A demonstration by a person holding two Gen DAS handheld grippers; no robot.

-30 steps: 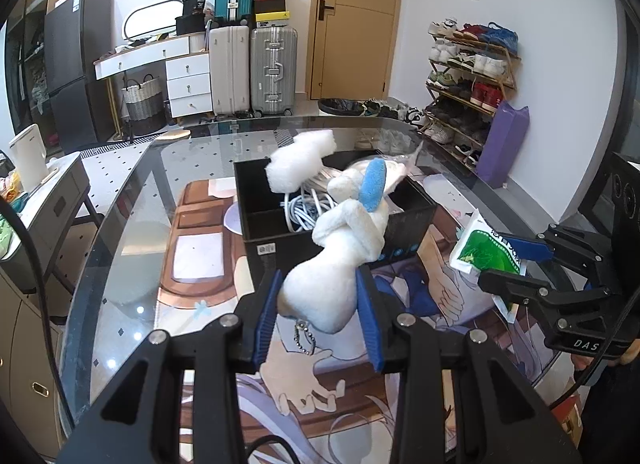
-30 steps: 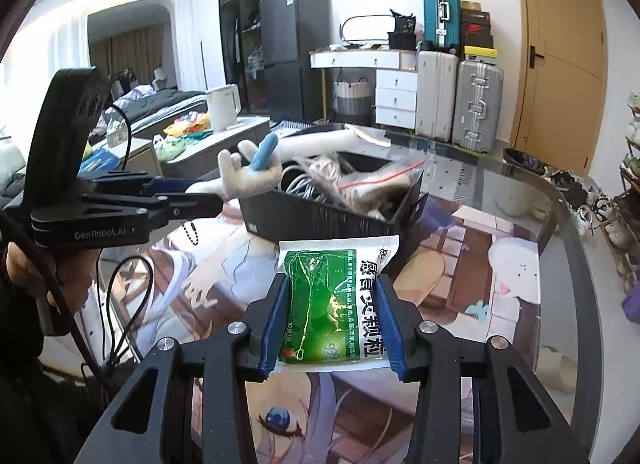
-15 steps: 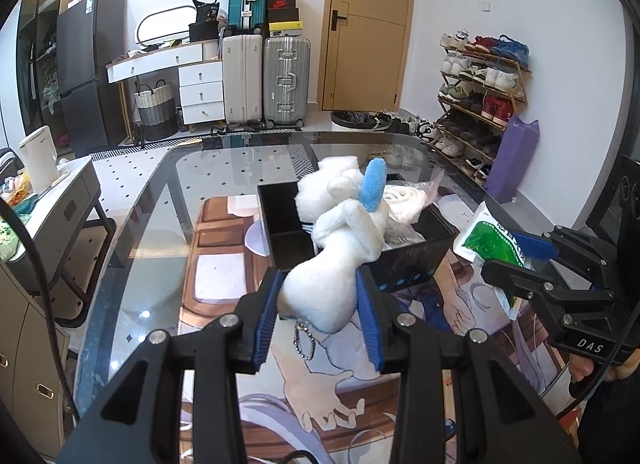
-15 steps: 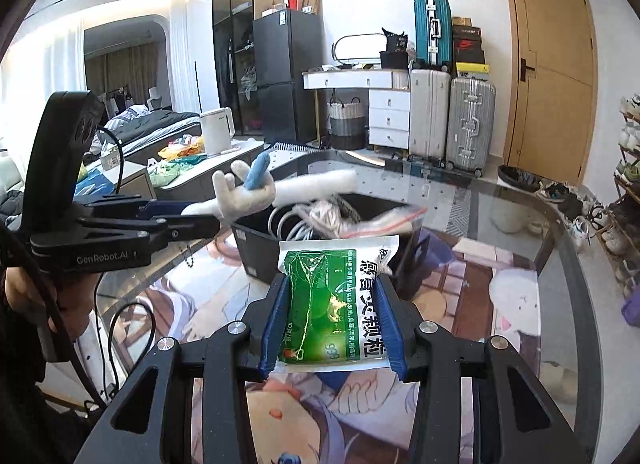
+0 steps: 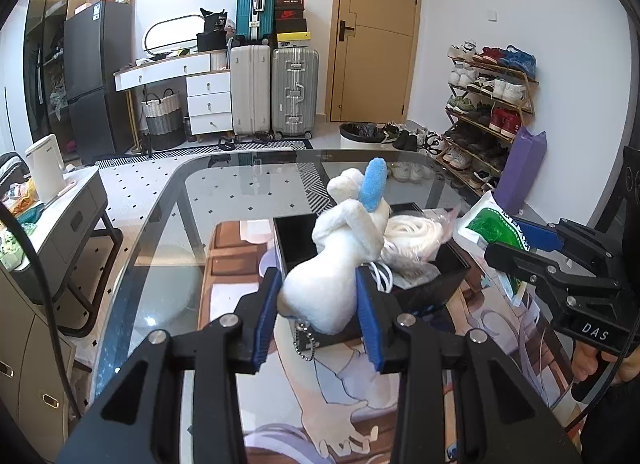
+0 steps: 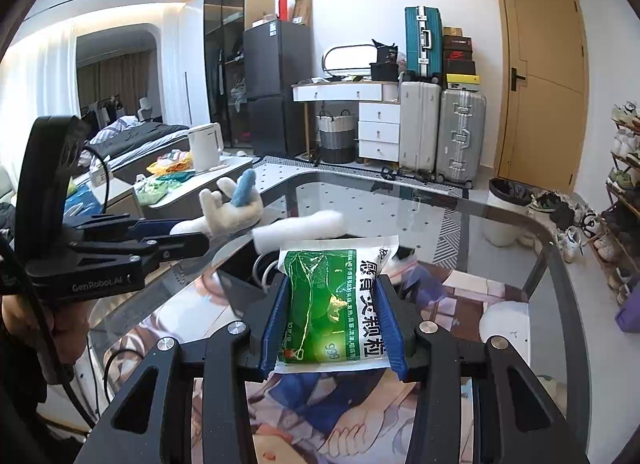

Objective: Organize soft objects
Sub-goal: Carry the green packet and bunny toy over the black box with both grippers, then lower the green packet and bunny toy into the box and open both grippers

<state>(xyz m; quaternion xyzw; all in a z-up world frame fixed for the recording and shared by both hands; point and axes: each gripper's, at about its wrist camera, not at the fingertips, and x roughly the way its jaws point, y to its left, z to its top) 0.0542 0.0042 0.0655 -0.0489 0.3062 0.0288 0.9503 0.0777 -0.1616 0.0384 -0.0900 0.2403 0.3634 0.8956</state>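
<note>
Both soft items are lifted and carried toward the black rectangular plastic bin on the glass-topped table; this looks like the carry step, with placing yet to come.

The left gripper is clamped on the base of a white plush toy with a blue felt ear, its 2 blue pads pressing the toy's sides, a small bead chain dangling beneath. In the left wrist view the toy hangs over the bin's near wall, at 12 o'clock from the jaws.

The right gripper is closed on a flat green and white plastic sachet, held by its 2 long edges, with the bin just beyond at 12 o'clock.

The bin already holds white cables and a clear bag, so the next move probably calls for lowering each item into free space before loosening the jaws.
</note>
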